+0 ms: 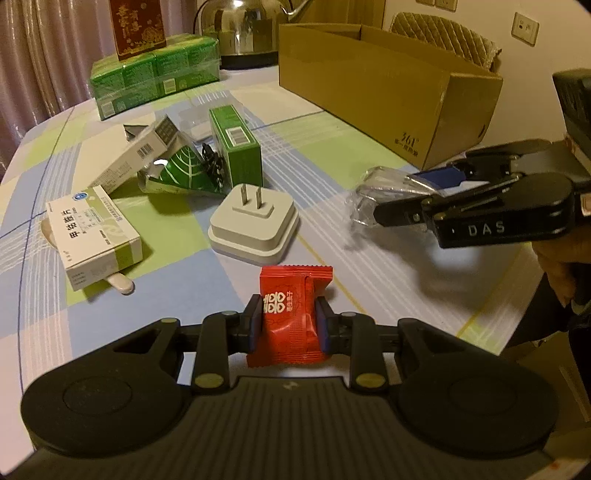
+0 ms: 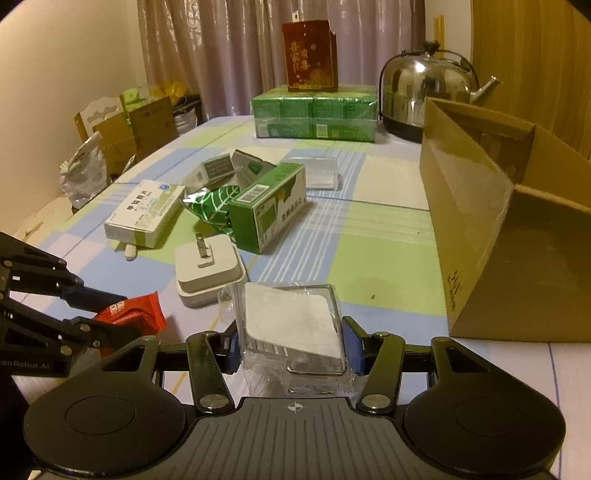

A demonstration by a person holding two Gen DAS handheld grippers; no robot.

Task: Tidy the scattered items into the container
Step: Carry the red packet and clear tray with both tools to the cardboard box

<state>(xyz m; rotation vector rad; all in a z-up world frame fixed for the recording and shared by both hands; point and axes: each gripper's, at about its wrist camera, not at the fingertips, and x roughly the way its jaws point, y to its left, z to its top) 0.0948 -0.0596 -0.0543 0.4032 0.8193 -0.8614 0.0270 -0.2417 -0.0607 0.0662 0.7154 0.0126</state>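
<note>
White medicine box (image 1: 94, 236): I see it at the left of the tabletop (image 1: 388, 258), lying over a white stick-like item whose end pokes out beneath it.
Opened white carton (image 1: 136, 157): tilted, leaning on the pile behind the medicine box.
Green foil packet (image 1: 181, 173): crumpled between the white carton and the green box.
Green box (image 1: 236, 146): lies beside the packet, near the middle of the tabletop.
White plug adapter (image 1: 253, 223): prongs up, just in front of the green box.
Left gripper (image 1: 289, 321): my fingers pinch a red candy packet (image 1: 290, 314) from both sides; the packet stands upright between the pads, in front of the adapter.
Right gripper (image 2: 291, 343): I have it closed on a clear plastic packet (image 2: 291, 321) with a white square inside; from the left wrist view the packet hangs off the tabletop.
Cardboard box (image 1: 388, 88): the open container, at the right rear of the tabletop, just beyond my right gripper; I cannot see its floor.
Back row: a wrapped block of green packs (image 1: 155, 74) with a red carton (image 1: 136, 26) on top, and a steel kettle (image 2: 424, 88) beside it.
</note>
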